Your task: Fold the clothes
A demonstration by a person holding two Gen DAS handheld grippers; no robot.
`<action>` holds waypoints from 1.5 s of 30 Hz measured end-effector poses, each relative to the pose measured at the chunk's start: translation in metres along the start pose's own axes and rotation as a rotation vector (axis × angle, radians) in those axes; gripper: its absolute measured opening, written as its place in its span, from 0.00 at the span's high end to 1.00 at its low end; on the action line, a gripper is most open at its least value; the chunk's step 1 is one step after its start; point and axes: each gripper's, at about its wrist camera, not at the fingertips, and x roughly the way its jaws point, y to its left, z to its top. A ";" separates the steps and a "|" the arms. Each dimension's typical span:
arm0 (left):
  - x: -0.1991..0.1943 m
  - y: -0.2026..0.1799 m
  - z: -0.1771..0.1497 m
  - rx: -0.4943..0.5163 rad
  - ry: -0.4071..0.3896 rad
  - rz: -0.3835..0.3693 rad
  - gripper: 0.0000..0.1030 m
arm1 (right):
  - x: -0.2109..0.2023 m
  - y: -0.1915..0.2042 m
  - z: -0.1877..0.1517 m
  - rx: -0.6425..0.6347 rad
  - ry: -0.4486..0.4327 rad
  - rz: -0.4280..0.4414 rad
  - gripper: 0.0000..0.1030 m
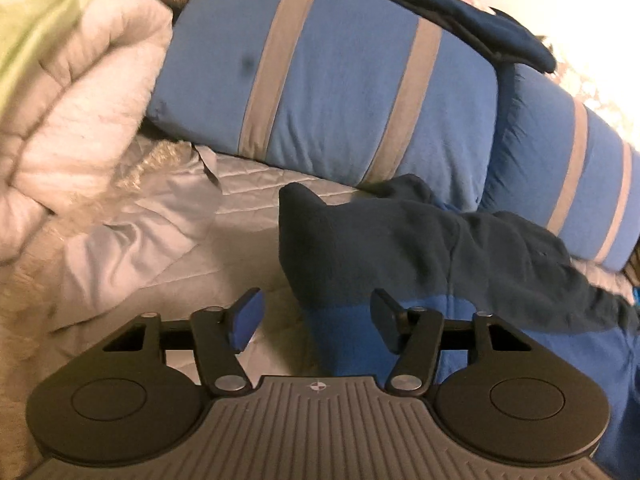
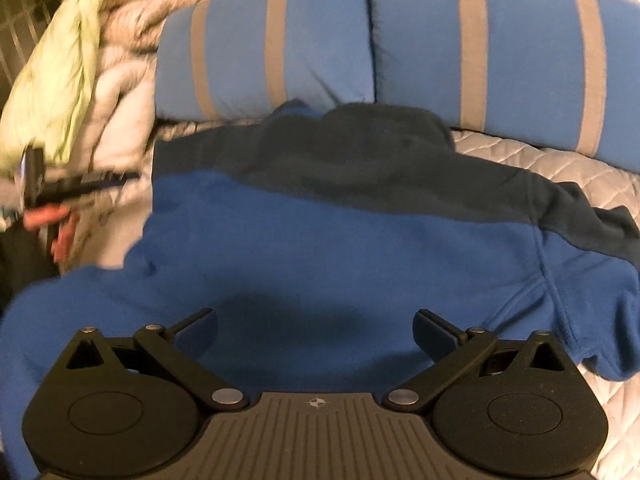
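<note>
A two-tone fleece garment [image 2: 320, 248], bright blue in its lower part and dark navy in its upper part, lies spread on the bed, on a pale grey quilted bedspread [image 2: 560, 160]. Its navy edge reaches up to two blue pillows with grey stripes [image 2: 500, 48] at the head of the bed. One sleeve hangs down on the right side of the garment, with a seam visible near it.

The right gripper [image 2: 316, 334] hovers over the blue part of the garment. Its fingers [image 2: 436, 334] stand wide apart and hold nothing; a dark shadow lies on the fleece between them.

In the left wrist view, the left gripper [image 1: 316, 322] is at the left edge of the same fleece garment [image 1: 400, 240]. Its fingers [image 1: 246, 320] are also open and hold nothing. A raised navy corner of the garment stands just beyond them, and the right finger is over the cloth, while the left finger is over the pale grey quilted bedspread [image 1: 248, 192]. I cannot tell if the finger touches the cloth.

To the left of the pillows lies a heap of cream and light green bedding [image 2: 80, 60]. In the right wrist view the left gripper [image 2: 60, 186] appears blurred at the left edge, in the person's hand [image 2: 52, 220].
</note>
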 end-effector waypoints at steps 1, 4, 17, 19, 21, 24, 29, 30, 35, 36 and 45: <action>0.007 0.003 0.000 -0.009 -0.003 -0.005 0.43 | 0.003 0.002 -0.003 -0.011 0.009 -0.009 0.00; 0.025 0.005 0.001 -0.016 0.004 -0.020 0.52 | 0.010 0.004 -0.009 -0.018 0.029 -0.002 0.00; -0.013 -0.048 0.019 0.089 -0.050 -0.167 0.97 | 0.018 0.006 -0.008 0.008 0.055 0.001 0.00; -0.032 -0.081 0.022 0.195 -0.068 -0.215 0.97 | 0.019 0.007 -0.007 0.007 0.058 -0.002 0.00; -0.047 -0.116 0.020 0.296 -0.076 -0.278 0.97 | 0.020 0.007 -0.006 0.007 0.063 -0.003 0.00; -0.057 -0.160 0.011 0.392 -0.034 -0.421 0.96 | 0.021 0.006 -0.006 0.012 0.069 -0.001 0.00; -0.065 -0.207 -0.005 0.539 0.046 -0.600 0.78 | 0.021 0.002 -0.006 0.030 0.070 0.013 0.00; -0.066 -0.202 -0.004 0.535 0.041 -0.588 0.67 | 0.021 0.001 -0.006 0.033 0.070 0.016 0.00; -0.068 -0.181 0.001 0.513 0.018 -0.527 0.53 | 0.020 -0.003 -0.007 0.052 0.065 0.041 0.00; -0.067 -0.175 0.004 0.491 0.012 -0.509 0.53 | 0.021 -0.004 -0.006 0.058 0.066 0.045 0.00; -0.046 -0.097 0.030 0.153 -0.047 -0.348 0.36 | 0.023 -0.009 -0.005 0.095 0.065 0.072 0.00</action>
